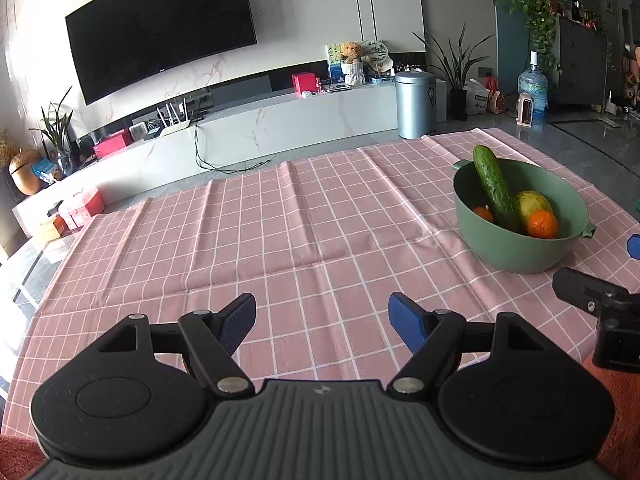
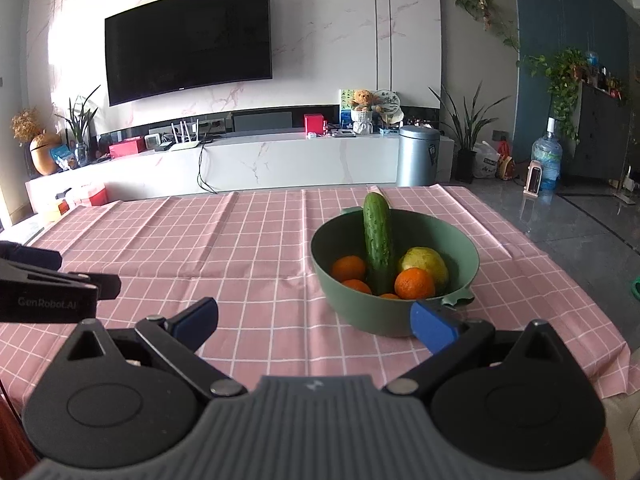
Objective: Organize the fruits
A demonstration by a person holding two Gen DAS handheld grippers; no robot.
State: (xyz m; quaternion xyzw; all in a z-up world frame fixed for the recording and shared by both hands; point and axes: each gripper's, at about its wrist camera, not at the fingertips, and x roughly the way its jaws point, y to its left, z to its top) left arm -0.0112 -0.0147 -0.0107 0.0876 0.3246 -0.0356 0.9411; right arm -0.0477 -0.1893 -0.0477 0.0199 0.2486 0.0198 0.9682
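Note:
A green bowl stands on the pink checked tablecloth. Inside it a cucumber leans upright, with several oranges and a yellow-green pear-like fruit around it. My right gripper is open just in front of the bowl, its right fingertip close to the bowl's near wall, nothing between the fingers. In the left wrist view the bowl sits to the far right with the cucumber sticking out. My left gripper hangs open over bare cloth, left of the bowl.
The tablecloth covers the table up to its far edge. Beyond it are a white TV console, a wall television, a grey bin, plants and a water bottle. The other gripper's black body shows at left.

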